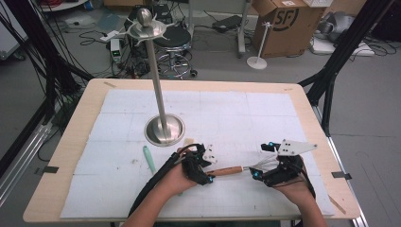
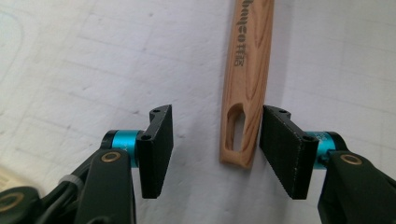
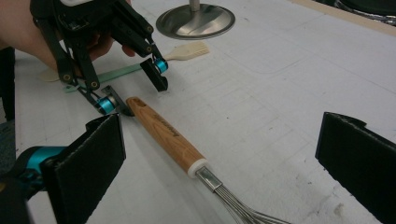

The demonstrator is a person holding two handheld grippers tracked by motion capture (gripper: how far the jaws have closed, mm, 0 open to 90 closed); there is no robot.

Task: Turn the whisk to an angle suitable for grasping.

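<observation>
The left hand-held gripper (image 2: 215, 149) stands open, its jaws set on either side of the slotted end of a whisk's wooden handle (image 2: 246, 79); the right-hand pad sits just beside the wood, the other pad apart from it. In the high view this hand-held gripper (image 1: 208, 174) is at the handle's left end. The right hand-held gripper (image 3: 219, 168) is spread wide, with the whisk (image 3: 187, 154) lying flat on the worktop (image 3: 289, 79) between its jaws, where the wood meets the wire. Neither one grips it. Beyond the left hand-held gripper lie a pale green tool (image 1: 149, 159) and a cream brush (image 3: 189, 51), near the round base of a metal stand (image 1: 164, 129).
</observation>
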